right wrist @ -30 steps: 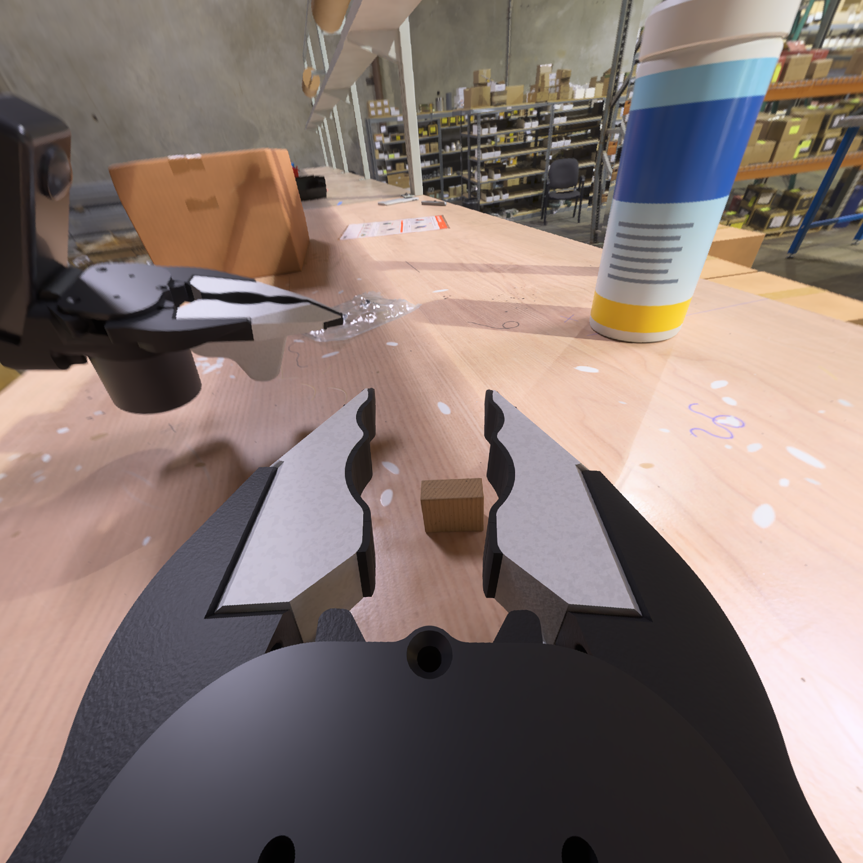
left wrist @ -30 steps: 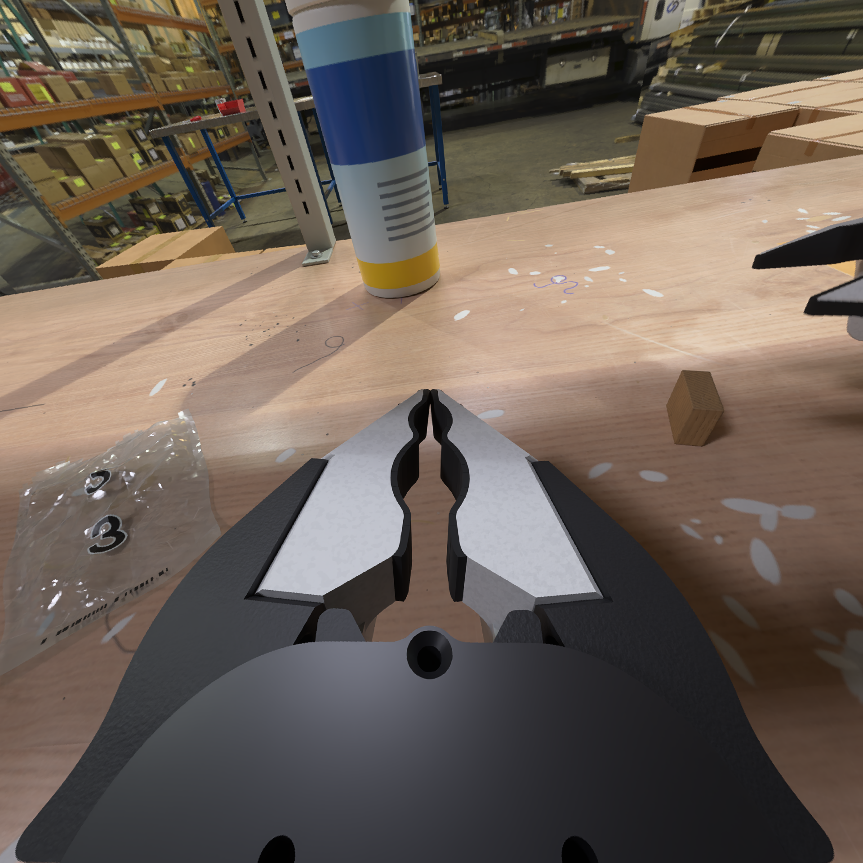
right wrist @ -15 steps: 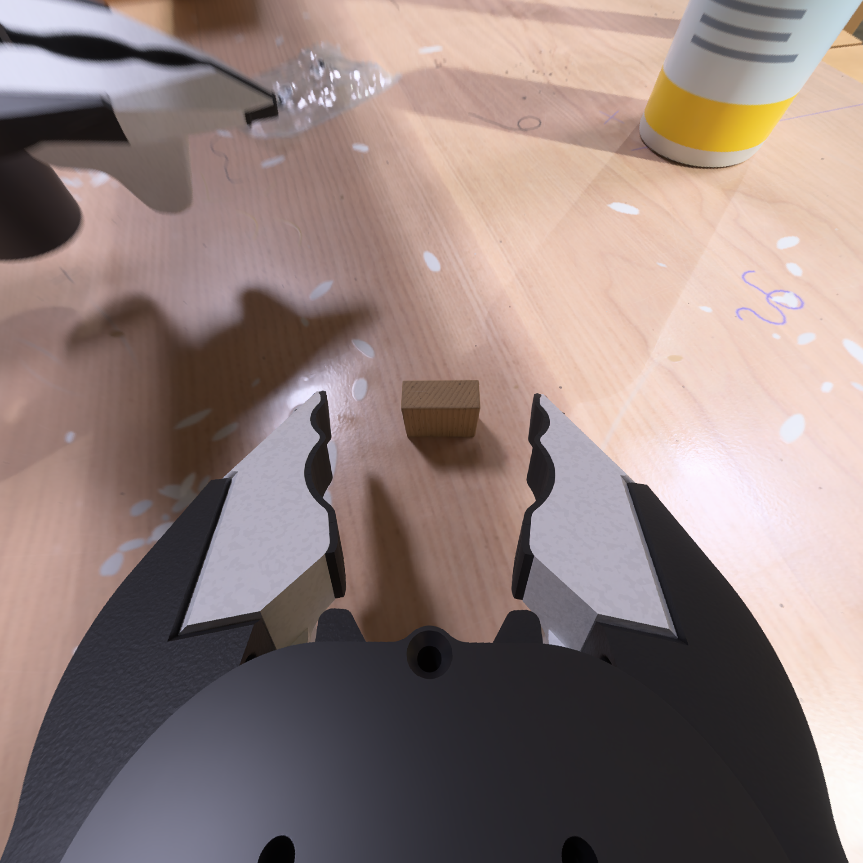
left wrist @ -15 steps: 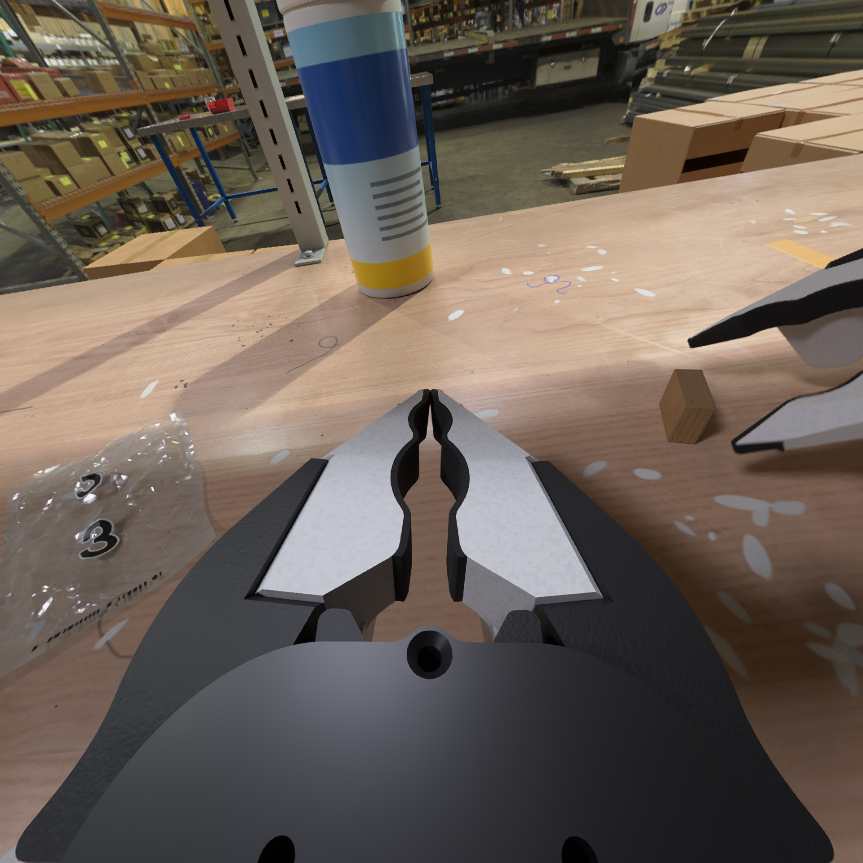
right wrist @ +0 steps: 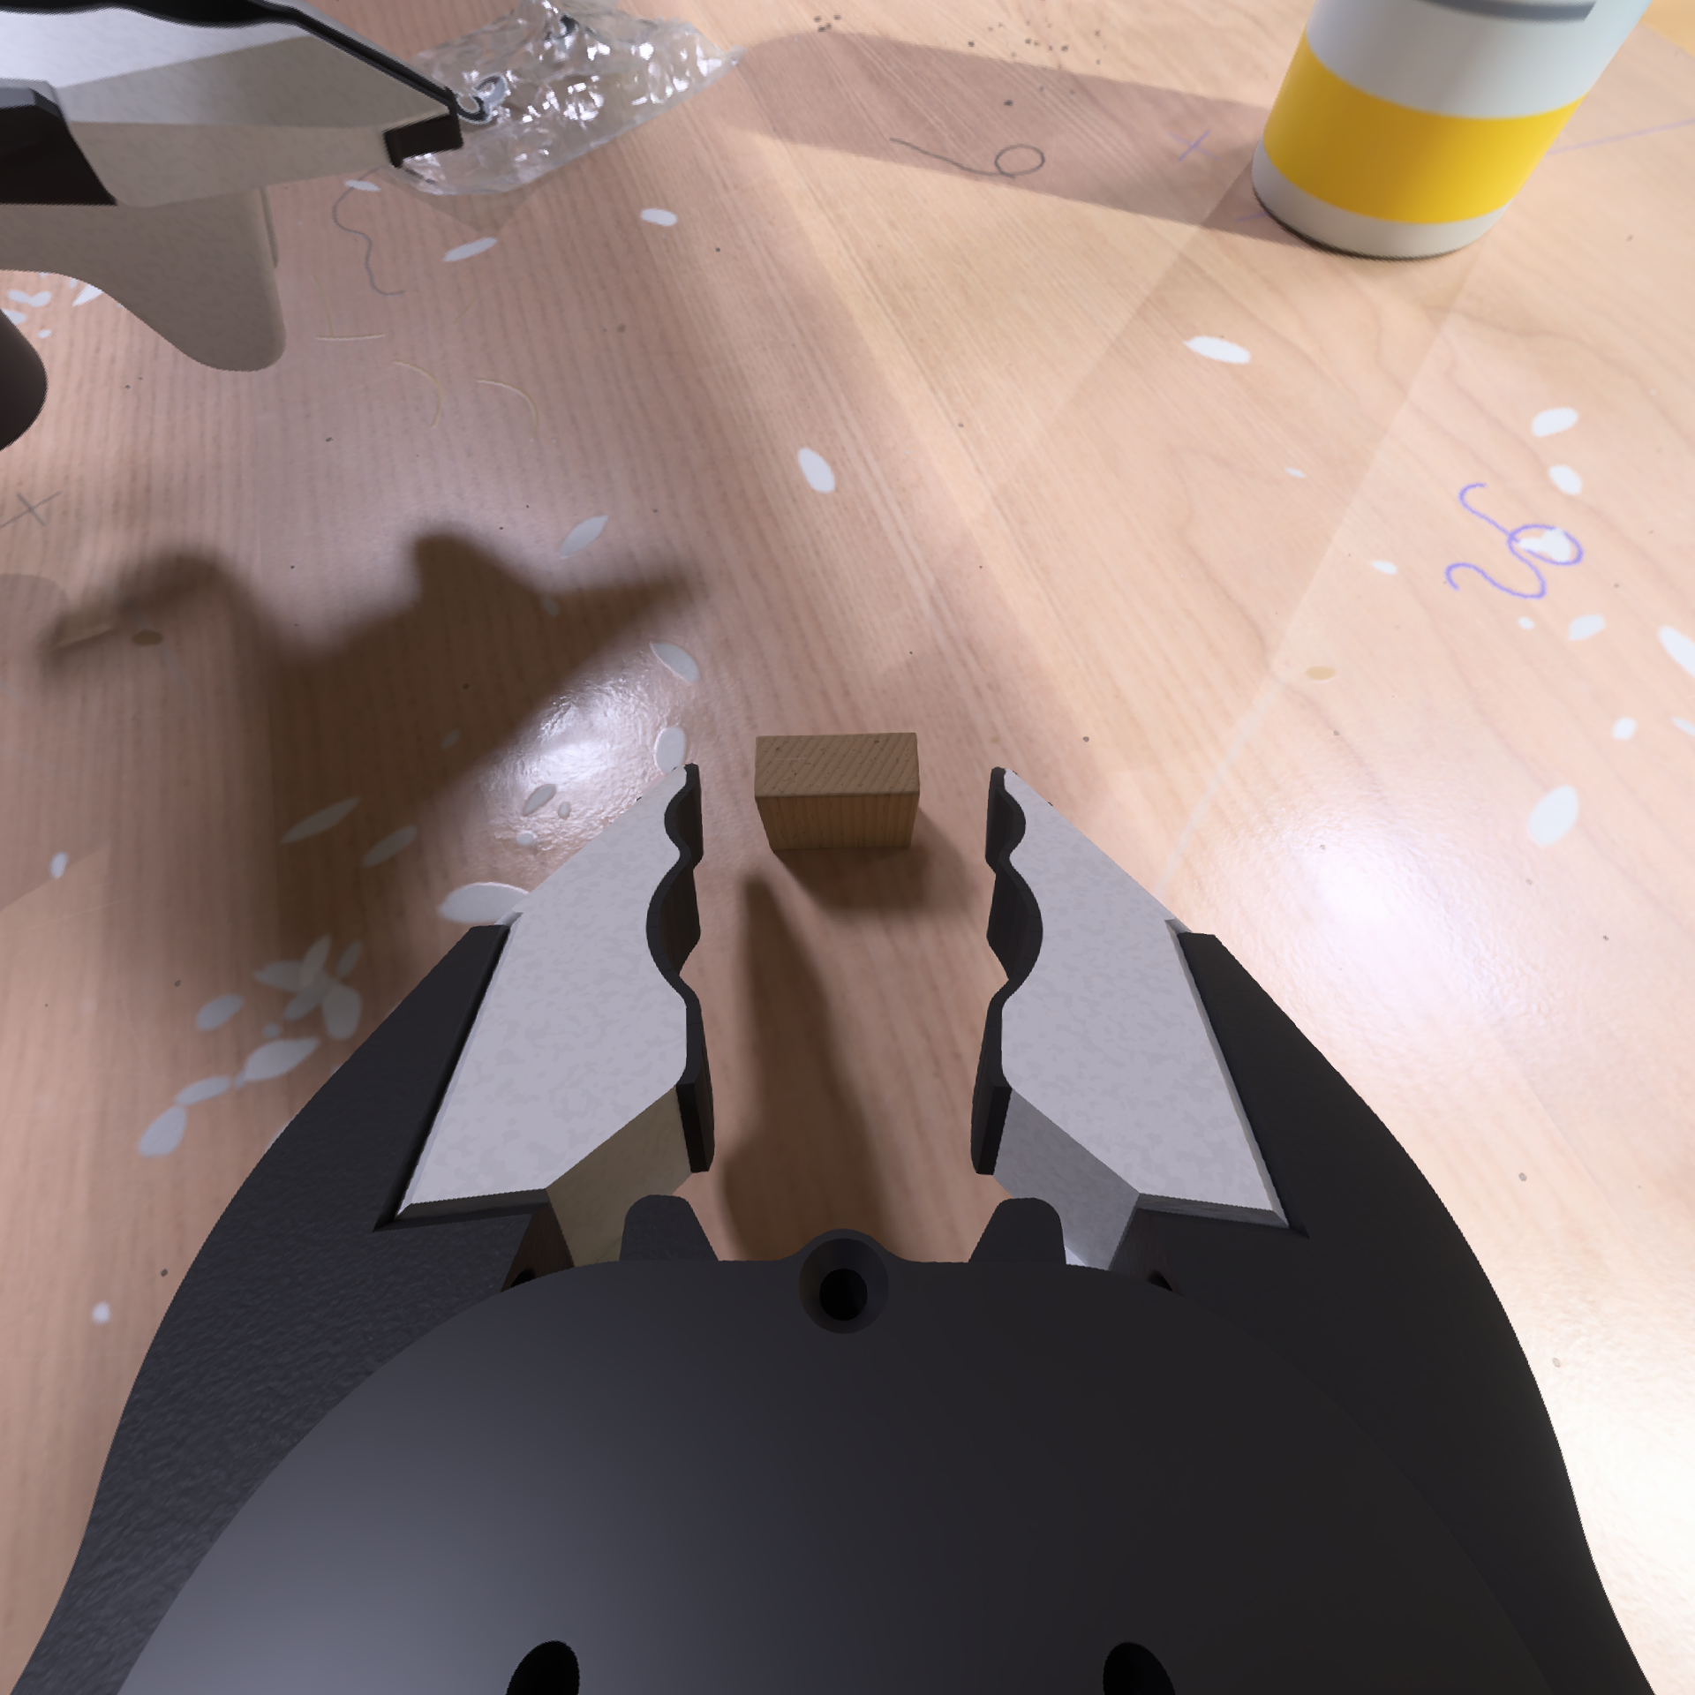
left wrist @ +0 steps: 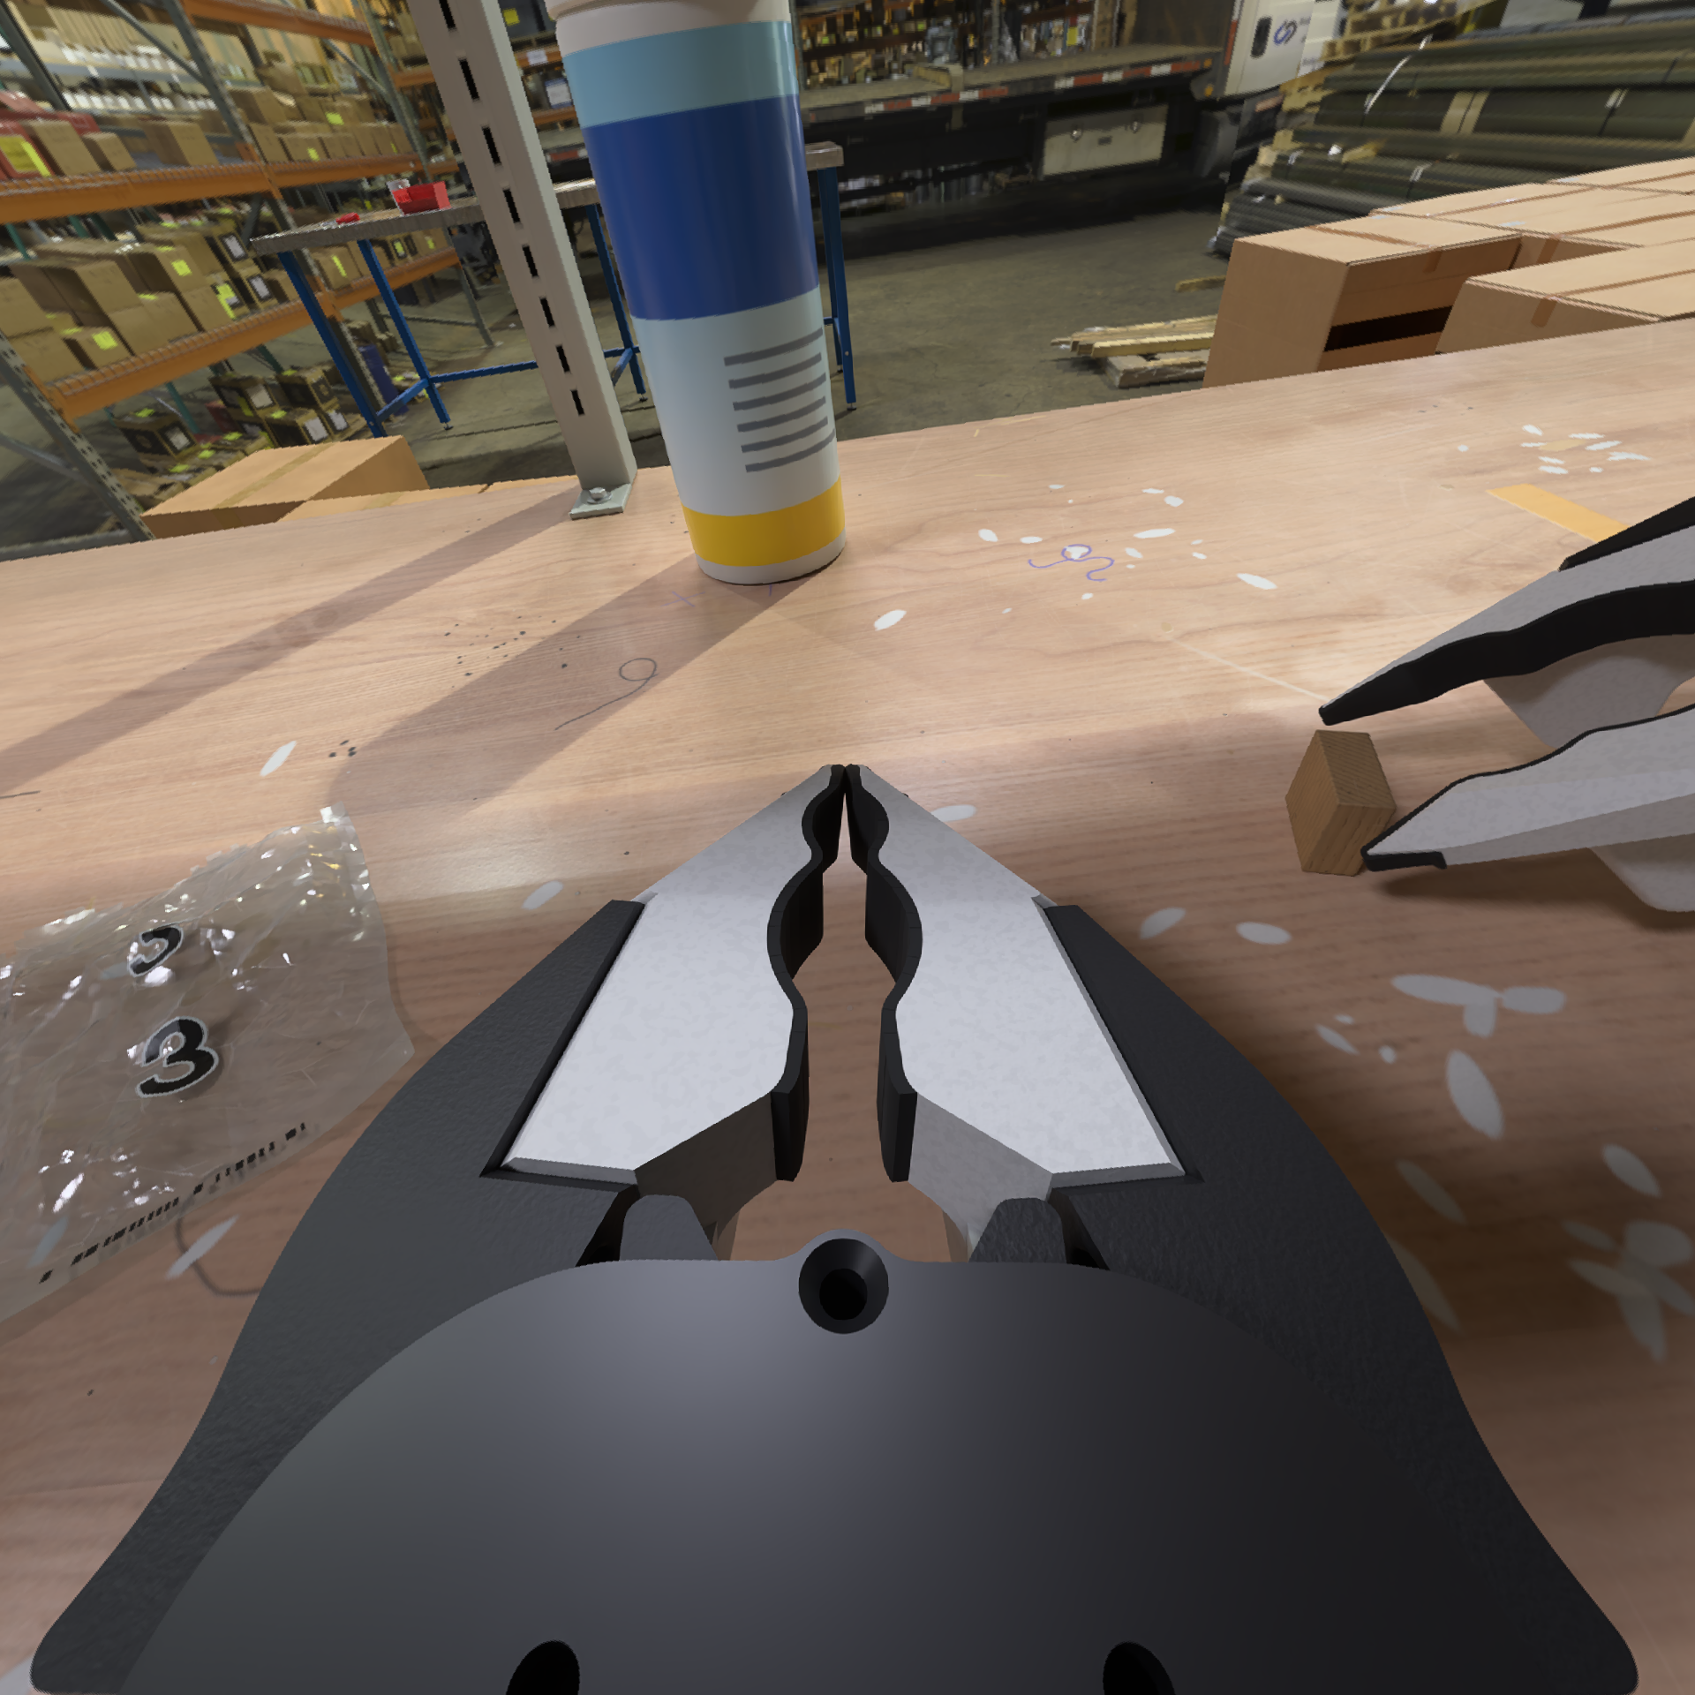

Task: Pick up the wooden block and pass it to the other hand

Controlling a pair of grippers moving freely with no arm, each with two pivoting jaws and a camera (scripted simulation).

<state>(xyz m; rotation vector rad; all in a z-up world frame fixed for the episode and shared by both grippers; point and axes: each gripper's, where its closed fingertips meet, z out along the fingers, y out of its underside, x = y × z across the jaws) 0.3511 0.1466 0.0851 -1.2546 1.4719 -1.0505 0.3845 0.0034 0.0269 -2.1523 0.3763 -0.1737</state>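
Wooden counter (left wrist: 1009, 697), pale grain, spattered with white flecks plus a few pen squiggles. Cardboard boxes (left wrist: 1431, 266) sit at its far right edge in the left wrist view.

Left hand-held gripper (left wrist: 842, 772): fingers pressed together, tips meeting, nothing between them. It hangs above bare counter, pointing roughly toward the tall canister. In the right wrist view it shows at upper left (right wrist: 431, 138), tips over the near edge of the plastic bag.

Right hand-held gripper (right wrist: 839, 793): fingers spread, pitched down at the counter, holding nothing. From the left wrist view it comes in from the right edge (left wrist: 1348, 789).

Tall canister (left wrist: 725, 303): white with light blue, dark blue and yellow bands, upright near the counter's far edge, well apart from the block.

Clear plastic bag (left wrist: 174, 1036): crumpled, flat on the counter left of the left hand-held gripper, black printed marks on it.

Wooden block (right wrist: 836, 791): small, plain, resting on the counter just ahead of the right fingertips and lined up with the gap between them. Left wrist view puts the near fingertip just beside the block (left wrist: 1334, 812); contact can't be confirmed.
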